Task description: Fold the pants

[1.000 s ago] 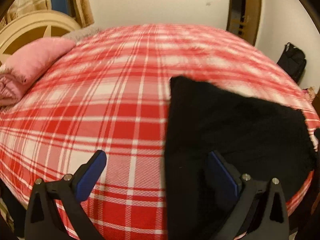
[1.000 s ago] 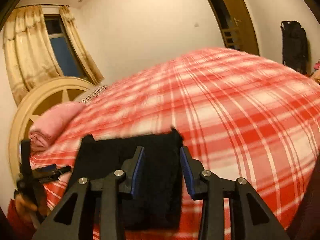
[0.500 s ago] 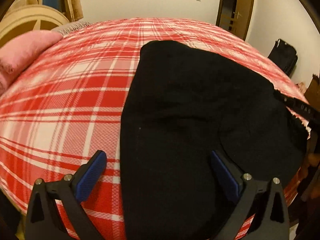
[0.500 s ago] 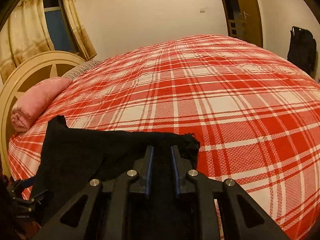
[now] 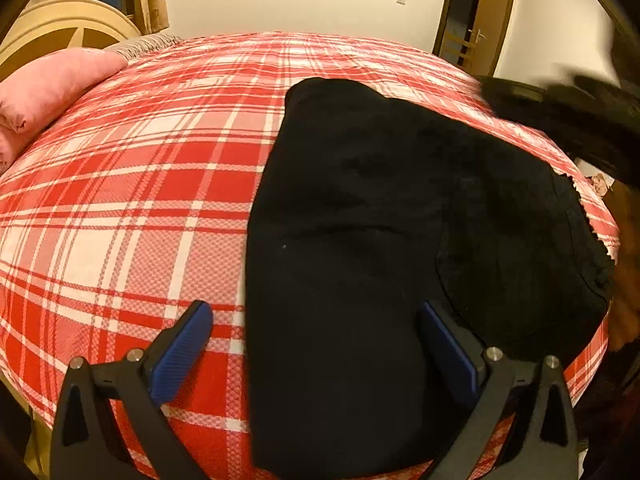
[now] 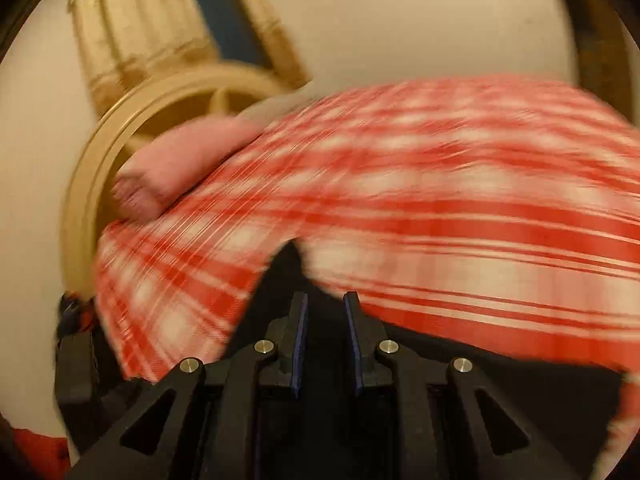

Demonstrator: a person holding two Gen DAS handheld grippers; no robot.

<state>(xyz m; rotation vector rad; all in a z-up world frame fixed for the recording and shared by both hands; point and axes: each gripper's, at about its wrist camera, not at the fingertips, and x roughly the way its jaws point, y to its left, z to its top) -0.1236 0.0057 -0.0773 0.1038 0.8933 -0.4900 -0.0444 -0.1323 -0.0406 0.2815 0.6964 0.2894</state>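
Observation:
The black pants (image 5: 360, 216) lie folded on the red plaid bed (image 5: 132, 200), their near end at the bed's front edge. My left gripper (image 5: 320, 340) is open, its jaws wide apart over the pants' near left edge, holding nothing. In the blurred right wrist view my right gripper (image 6: 325, 312) has a narrow gap between its blue pads (image 6: 300, 332), with black pants fabric (image 6: 286, 268) rising just ahead of the tips. Whether it pinches the fabric I cannot tell. The right gripper also shows as a dark blur in the left wrist view (image 5: 568, 120).
A rolled pink blanket (image 5: 44, 88) lies at the bed's far left, next to a round cream headboard (image 6: 120, 140). Curtains (image 6: 132, 24) hang behind it. A wooden door (image 5: 484, 28) stands past the bed's far right. The bed's front edge is under my grippers.
The right gripper closed from wide to a narrow gap, and its view now tilts up in motion blur. The left view moved closer over the pants.

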